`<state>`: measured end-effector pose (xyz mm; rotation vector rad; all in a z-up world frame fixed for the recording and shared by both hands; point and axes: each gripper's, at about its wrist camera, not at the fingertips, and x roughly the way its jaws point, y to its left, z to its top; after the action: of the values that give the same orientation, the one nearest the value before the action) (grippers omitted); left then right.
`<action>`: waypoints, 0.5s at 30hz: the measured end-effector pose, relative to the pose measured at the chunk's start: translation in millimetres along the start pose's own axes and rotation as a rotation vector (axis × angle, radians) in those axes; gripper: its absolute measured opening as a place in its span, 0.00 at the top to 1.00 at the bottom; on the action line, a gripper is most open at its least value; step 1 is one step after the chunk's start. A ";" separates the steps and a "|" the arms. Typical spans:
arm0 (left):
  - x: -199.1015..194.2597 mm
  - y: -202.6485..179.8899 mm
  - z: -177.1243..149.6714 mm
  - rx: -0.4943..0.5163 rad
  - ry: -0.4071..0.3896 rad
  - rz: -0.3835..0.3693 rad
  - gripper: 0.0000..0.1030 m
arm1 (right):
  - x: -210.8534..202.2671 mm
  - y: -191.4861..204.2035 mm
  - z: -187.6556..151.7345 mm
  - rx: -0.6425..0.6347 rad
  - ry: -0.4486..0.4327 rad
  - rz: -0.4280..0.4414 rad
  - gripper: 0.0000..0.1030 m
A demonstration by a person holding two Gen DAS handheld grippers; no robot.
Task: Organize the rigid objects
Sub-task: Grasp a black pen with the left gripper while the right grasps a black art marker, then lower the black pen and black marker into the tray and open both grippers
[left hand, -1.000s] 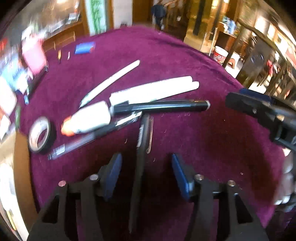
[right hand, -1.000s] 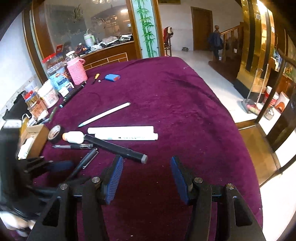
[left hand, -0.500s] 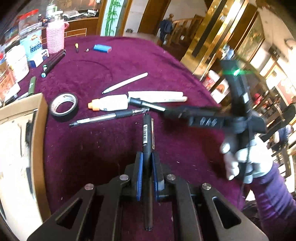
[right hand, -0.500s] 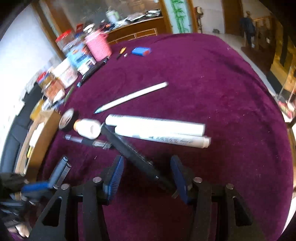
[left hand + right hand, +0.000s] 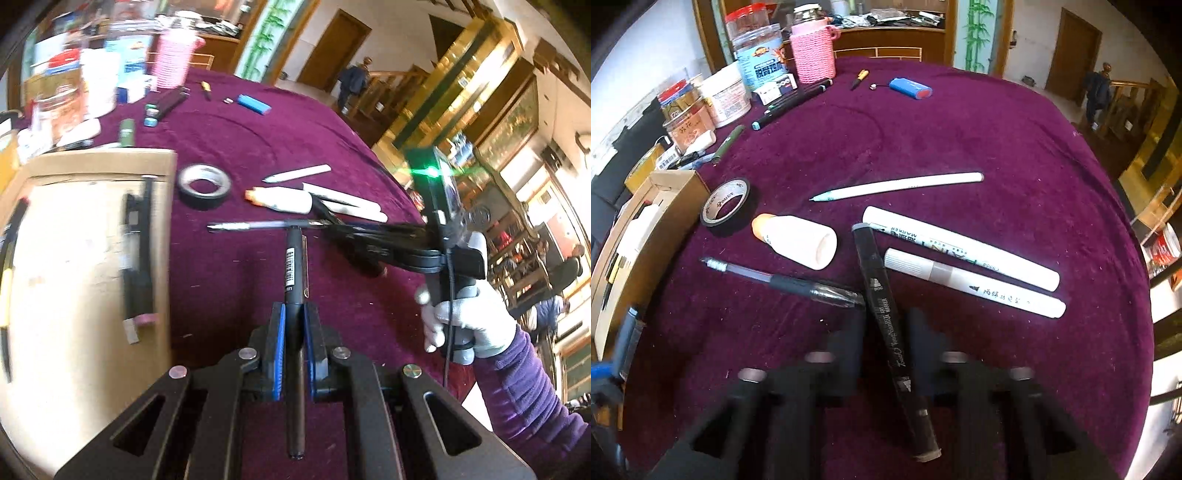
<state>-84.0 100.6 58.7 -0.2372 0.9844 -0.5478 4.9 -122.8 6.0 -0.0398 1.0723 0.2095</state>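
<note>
Two grippers work over a round table [image 5: 979, 122] draped in maroon cloth. At nine o'clock in the left wrist view an open cardboard box [image 5: 85, 236] lies with its near wall just beside the left gripper [image 5: 294, 325], whose blue-padded fingers [image 5: 279, 343] are clamped on a black pen [image 5: 294, 266] pointing toward twelve o'clock. Past the pen tip lie a tape roll [image 5: 203, 183], a white glue bottle [image 5: 280, 198] and a clear pen [image 5: 255, 225], close together. At three o'clock a gloved hand [image 5: 469, 321] holds the right gripper [image 5: 354, 240] low over the cluster. The right wrist view shows what that view blurs: a black marker [image 5: 886, 306] lies between the right gripper's fingers [image 5: 849, 343], which are smeared by motion, so I cannot tell whether they grip it. Two white markers [image 5: 960, 251] lie at two o'clock of it, touching each other, and a slim white pen [image 5: 897, 186] sits apart beyond them. Bare cloth stretches toward the table's right edge, where the floor drops away; jars and a pink knitted holder [image 5: 812, 51] crowd the far left rim.
</note>
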 end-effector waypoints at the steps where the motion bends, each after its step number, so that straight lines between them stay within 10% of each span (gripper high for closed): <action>1: -7.2 7.4 -1.1 -0.012 -0.014 0.009 0.91 | -3.6 -5.0 -2.2 0.029 0.004 0.040 0.85; 9: -41.8 69.6 -9.7 -0.118 -0.060 0.110 0.91 | -57.6 -25.1 -21.6 0.241 -0.068 0.312 0.85; 15: -43.7 121.0 -3.3 -0.187 -0.033 0.263 0.91 | -80.0 39.8 -9.0 0.193 -0.087 0.486 0.84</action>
<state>-65.8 226.0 36.6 -0.2770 1.0169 -0.2109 -47.3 -97.1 74.3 0.4043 0.9976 0.5389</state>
